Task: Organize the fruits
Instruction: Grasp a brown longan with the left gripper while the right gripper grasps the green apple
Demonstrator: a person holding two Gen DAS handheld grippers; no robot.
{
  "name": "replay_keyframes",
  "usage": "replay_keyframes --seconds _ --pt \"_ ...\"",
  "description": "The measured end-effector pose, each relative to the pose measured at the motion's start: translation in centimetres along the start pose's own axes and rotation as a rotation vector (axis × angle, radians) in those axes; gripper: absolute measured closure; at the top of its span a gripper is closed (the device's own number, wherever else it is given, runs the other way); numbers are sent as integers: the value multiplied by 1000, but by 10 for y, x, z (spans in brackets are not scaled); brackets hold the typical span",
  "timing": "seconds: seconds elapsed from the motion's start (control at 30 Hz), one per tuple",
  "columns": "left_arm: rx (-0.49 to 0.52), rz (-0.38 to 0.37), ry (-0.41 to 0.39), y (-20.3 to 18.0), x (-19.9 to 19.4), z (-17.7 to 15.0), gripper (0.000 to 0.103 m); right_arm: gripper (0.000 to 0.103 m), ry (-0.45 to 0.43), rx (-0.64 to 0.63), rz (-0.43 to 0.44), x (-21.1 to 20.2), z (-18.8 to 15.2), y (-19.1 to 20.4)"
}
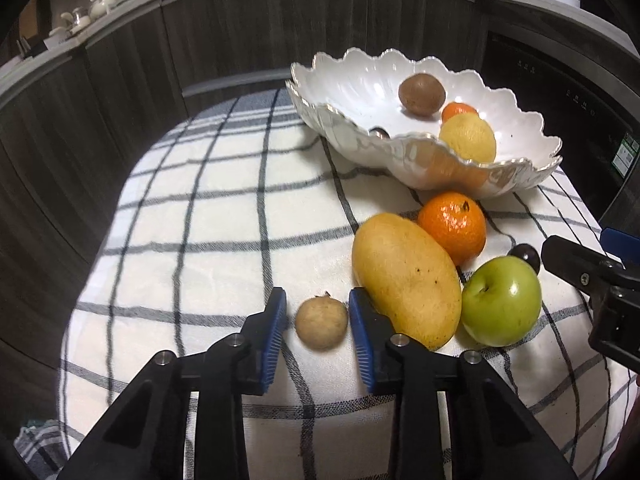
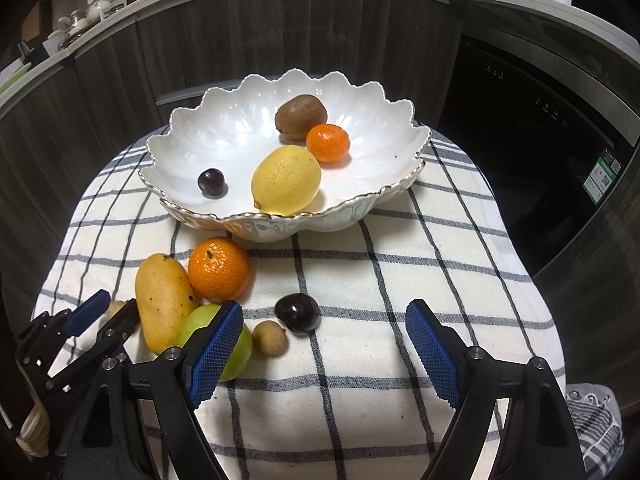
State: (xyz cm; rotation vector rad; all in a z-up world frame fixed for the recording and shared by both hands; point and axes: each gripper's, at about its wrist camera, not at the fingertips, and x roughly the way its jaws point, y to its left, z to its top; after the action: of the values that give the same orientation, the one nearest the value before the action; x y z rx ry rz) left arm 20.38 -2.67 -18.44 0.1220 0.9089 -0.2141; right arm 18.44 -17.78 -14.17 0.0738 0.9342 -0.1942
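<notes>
Blue-padded, your left gripper (image 1: 318, 316) stands parted around a small tan longan (image 1: 321, 322), which lies on the checked cloth (image 1: 200, 220) between the two pads with a narrow gap on each side, so nothing is clamped. Just right of the right-hand pad lies the yellow mango (image 1: 406, 280), its side almost against that finger. Behind the mango sits a large orange (image 1: 454, 226), and to the mango's right a green apple (image 1: 502, 300) touches it, with a dark plum (image 1: 526, 258) behind the apple. The white scalloped bowl (image 1: 340, 120) stands farther back, holding a kiwi (image 1: 422, 94), a small mandarin (image 1: 458, 111), a lemon (image 1: 468, 138) and a dark grape (image 2: 212, 183).

Your right gripper (image 2: 324, 346) is spread wide and grips nothing. Its left pad overlaps the green apple in the right wrist view; a second longan (image 2: 270, 337) and the plum lie ahead of the gap, nearer the left pad, well apart from the right one.
</notes>
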Motion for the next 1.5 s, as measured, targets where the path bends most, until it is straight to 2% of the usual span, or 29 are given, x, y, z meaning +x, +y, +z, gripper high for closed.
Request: replay_keyframes --seconds 0.07,0.37,0.57,0.83,0.93,1.0,1.13,1.23,1.27,1.3,1.5 --pt "-2 -6 -3 0 0 0 76 19 3 -3 -1 1 -1 1" --pt "-21 -14 -1 3 -7 0 77 19 3 6 13 1 0 0" --pt "-52 32 -9 17 -28 -7 77 19 -7 -15 74 -4 -1 8" --pt "-96 59 -18 37 -39 -9 77 19 -17 -127 162 -8 -6 42" --pt "-107 59 -17 41 -39 -10 77 26 -11 -152 172 -5 -8 48" --pt "-112 59 -17 43 -39 -10 77 34 8 -165 178 1 -9 50" --pt "-118 60 -14 42 -37 -10 77 39 63 -181 184 16 -14 51" --pt "-117 58 -13 41 -37 -10 77 40 53 -184 193 18 -17 50" --pt "-117 57 -12 40 -37 -10 77 43 49 -189 198 17 -16 51" --pt "-117 57 -12 40 -37 -10 77 52 45 -196 211 15 -16 52" --pt "-115 56 -16 38 -39 -8 77 52 52 -187 220 13 -16 50"
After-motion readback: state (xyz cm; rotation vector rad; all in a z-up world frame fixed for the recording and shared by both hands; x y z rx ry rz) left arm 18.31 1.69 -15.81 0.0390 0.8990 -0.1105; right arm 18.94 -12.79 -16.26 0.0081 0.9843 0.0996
